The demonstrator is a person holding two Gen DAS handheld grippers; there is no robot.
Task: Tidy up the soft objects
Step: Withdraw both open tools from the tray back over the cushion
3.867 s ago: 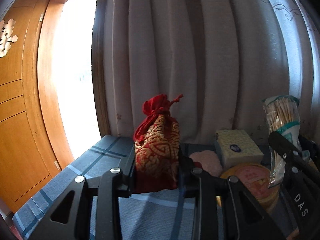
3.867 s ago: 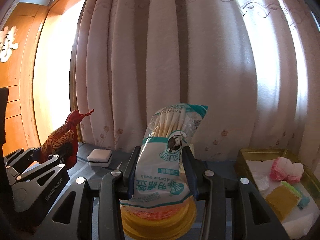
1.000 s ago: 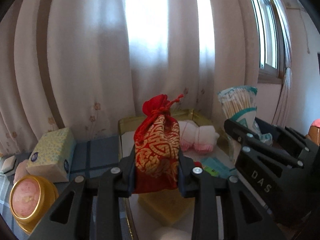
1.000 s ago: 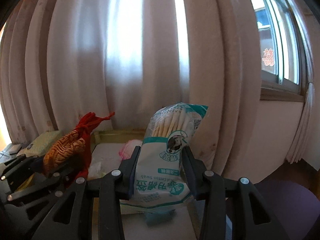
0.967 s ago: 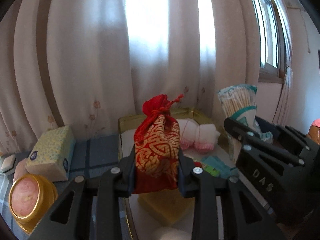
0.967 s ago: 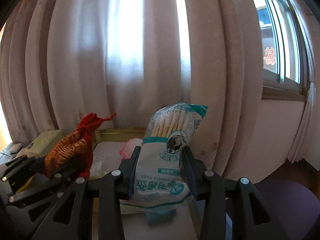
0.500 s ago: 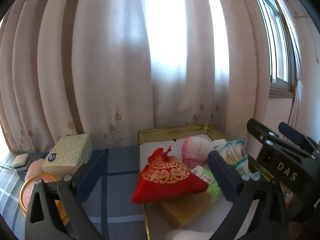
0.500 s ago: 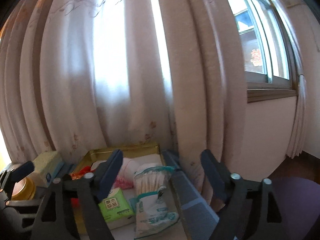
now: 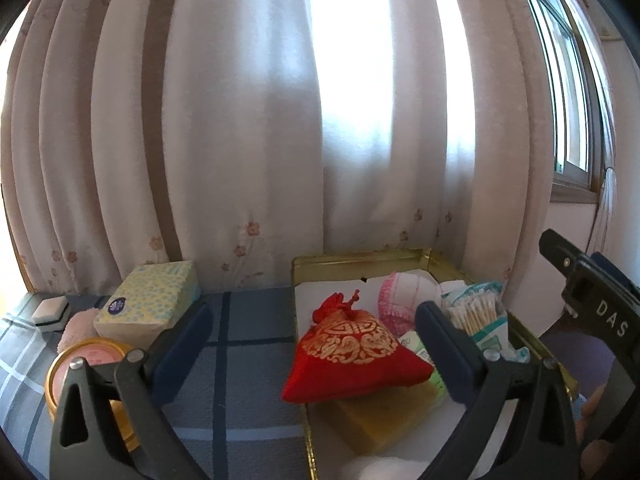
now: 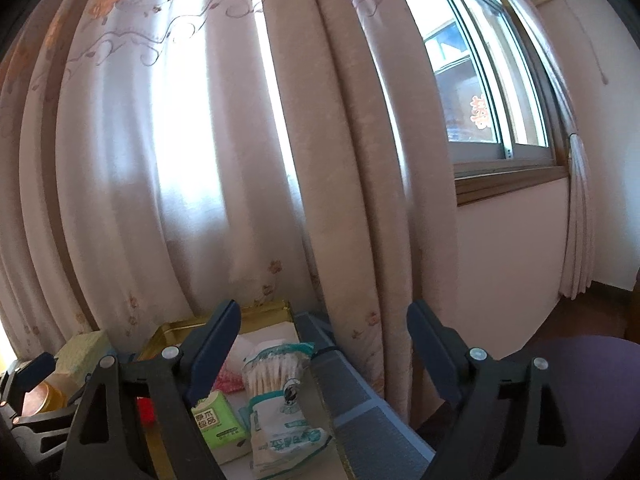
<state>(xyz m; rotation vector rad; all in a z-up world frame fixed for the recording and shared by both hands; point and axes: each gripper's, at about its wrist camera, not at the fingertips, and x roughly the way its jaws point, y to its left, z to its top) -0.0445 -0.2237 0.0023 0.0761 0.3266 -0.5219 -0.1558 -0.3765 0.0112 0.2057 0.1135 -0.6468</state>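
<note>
Left tool (image 9: 310, 354) spread wide, nothing pinched; right tool (image 10: 322, 350) spread too, empty. Red pouch (image 9: 352, 356) and swab pack (image 10: 280, 404) lie in gold tray (image 9: 360, 258). Tissue box (image 9: 150, 298), left of tray on surface, nearer left tool — prob. next.

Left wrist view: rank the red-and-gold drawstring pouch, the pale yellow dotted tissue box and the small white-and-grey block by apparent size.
1. Red-and-gold drawstring pouch, though it lies nearest the camera.
2. Pale yellow dotted tissue box.
3. Small white-and-grey block, clearly smallest.

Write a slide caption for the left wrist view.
Open left tongs above red pouch lying in gold tin.
</note>
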